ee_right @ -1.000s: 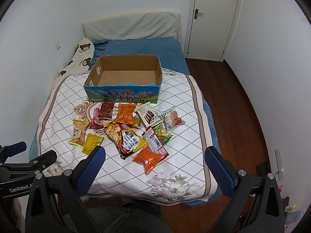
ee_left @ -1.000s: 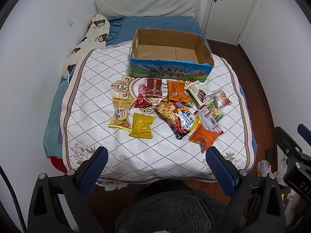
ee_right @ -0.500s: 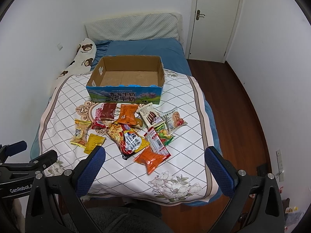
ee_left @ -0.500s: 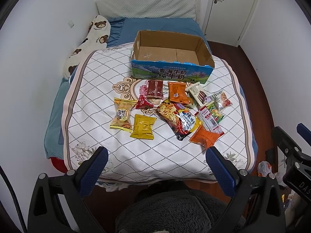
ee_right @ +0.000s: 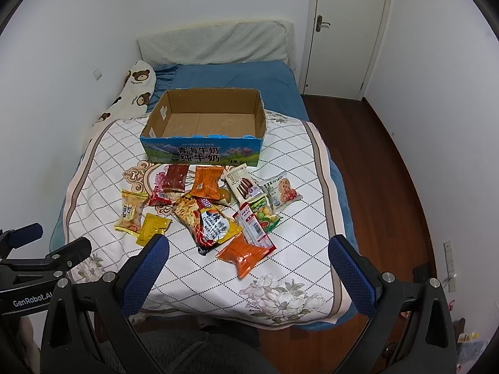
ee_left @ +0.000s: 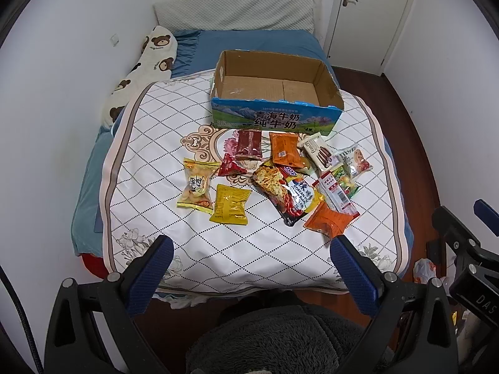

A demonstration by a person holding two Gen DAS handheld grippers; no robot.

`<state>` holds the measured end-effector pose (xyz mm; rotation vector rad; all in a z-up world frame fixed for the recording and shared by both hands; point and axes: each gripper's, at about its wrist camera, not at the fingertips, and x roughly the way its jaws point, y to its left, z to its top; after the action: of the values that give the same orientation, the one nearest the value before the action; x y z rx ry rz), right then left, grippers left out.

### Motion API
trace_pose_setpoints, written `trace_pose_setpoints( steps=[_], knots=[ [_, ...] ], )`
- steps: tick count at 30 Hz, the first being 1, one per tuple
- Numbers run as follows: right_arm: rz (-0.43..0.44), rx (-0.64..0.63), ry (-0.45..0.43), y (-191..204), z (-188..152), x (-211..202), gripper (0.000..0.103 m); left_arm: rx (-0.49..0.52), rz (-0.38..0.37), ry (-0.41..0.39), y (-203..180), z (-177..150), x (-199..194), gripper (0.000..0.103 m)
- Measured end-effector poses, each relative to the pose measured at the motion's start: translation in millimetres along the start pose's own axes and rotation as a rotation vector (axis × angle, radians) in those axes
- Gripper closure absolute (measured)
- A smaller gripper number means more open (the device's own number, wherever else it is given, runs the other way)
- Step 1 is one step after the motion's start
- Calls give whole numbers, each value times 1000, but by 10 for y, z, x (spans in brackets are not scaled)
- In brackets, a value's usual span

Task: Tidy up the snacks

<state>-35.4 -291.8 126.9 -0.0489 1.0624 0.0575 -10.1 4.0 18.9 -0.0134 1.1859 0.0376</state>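
Observation:
Several snack packets lie on the quilted bed cover in front of an empty open cardboard box [ee_left: 274, 93] [ee_right: 205, 121]. Among them are a yellow packet [ee_left: 230, 204] [ee_right: 152, 227], a noodle pack [ee_left: 288, 191] [ee_right: 207, 222] and an orange packet [ee_left: 327, 221] [ee_right: 244, 254]. My left gripper [ee_left: 251, 257] is open and empty, held above the bed's near edge. My right gripper [ee_right: 248, 257] is open and empty, also short of the snacks. Each gripper shows at the edge of the other's view.
The bed cover [ee_left: 149, 143] lies over a blue sheet, with a bear-print pillow [ee_left: 140, 68] at the left wall. A white door [ee_right: 346, 31] and wooden floor [ee_right: 383, 162] are on the right. A grey fuzzy cushion [ee_left: 280, 339] sits below the grippers.
Both grippers have drifted slightly forward and upward, so the bed and snacks sit a little lower in view. Nothing on the bed has moved.

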Motion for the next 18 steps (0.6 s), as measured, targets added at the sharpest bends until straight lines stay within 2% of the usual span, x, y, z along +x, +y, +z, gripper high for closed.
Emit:
trace_pose_setpoints(
  steps=[11, 15, 18],
  knots=[
    [4, 9, 17, 5, -25, 97, 0, -18, 7, -3, 29, 3, 42, 0],
    [15, 28, 48, -2, -38, 365, 0, -84, 29, 9, 202, 87, 281, 0],
    [44, 45, 100, -4, -41, 765, 0, -139, 36, 60, 384, 160, 627, 0]
  ],
)
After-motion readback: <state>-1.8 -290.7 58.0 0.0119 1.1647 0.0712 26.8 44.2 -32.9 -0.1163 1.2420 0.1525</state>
